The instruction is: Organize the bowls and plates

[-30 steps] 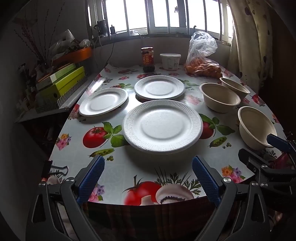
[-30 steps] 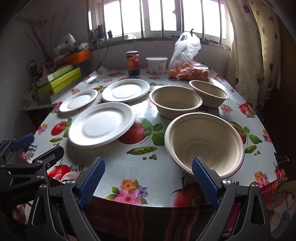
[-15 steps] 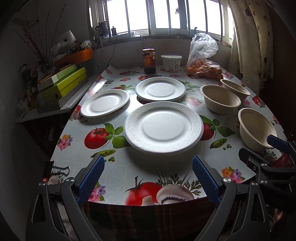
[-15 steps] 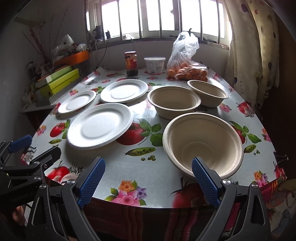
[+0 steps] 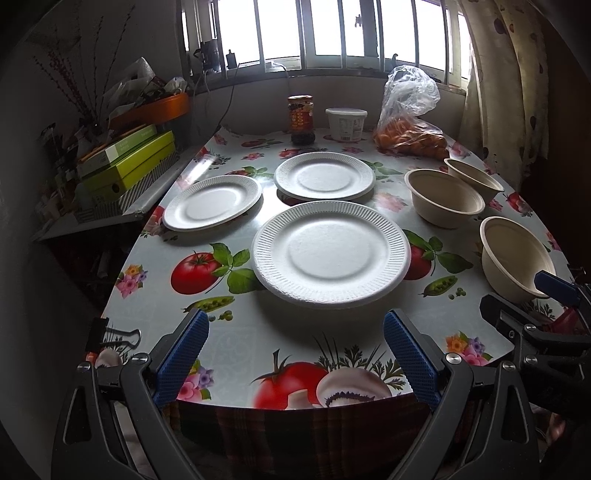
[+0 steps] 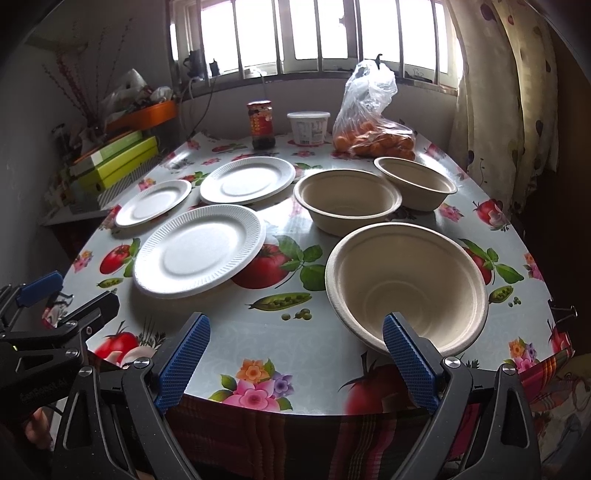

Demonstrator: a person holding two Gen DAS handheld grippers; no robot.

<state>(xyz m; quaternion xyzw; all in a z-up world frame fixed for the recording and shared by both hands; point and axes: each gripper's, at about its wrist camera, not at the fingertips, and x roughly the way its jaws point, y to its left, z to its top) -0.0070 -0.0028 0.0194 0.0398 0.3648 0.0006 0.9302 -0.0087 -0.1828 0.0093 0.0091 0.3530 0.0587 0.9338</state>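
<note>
Oilcloth printed with tomatoes, peas and flowers covers the table (image 5: pixel 295 332), whose near edge curves across the lower part of both views, with a striped cloth hanging below it.

In the left wrist view the left gripper (image 5: pixel 295 354) fills the bottom of the frame, its blue-padded fingers spread wide and empty over that edge. The right gripper (image 6: pixel 295 360) sits the same way in its own view, released and holding nothing, its right finger pad (image 6: pixel 410 360) overlapping the near rim of the nearest bowl (image 6: pixel 406 280); whether they touch I cannot tell.

Just beyond the left gripper, at frame centre, lies the large plate (image 5: pixel 330 254). Further back are a second plate (image 5: pixel 212 202) at centre left and a third plate (image 5: pixel 325 176) above centre. To the right stand the middle bowl (image 5: pixel 443 197) and the far bowl (image 5: pixel 472 179), close together.

Along the far edge under the barred window (image 5: pixel 332 29) stand a sauce jar (image 5: pixel 301 118), a white tub (image 5: pixel 346 123) and a bag of oranges (image 5: pixel 410 136). Green boxes (image 5: pixel 125 162) are stacked on a shelf at the left; a curtain (image 5: pixel 506 81) hangs at the upper right.

Compared with half a second ago, both views sit slightly closer to the table, and nothing on it has shifted.
</note>
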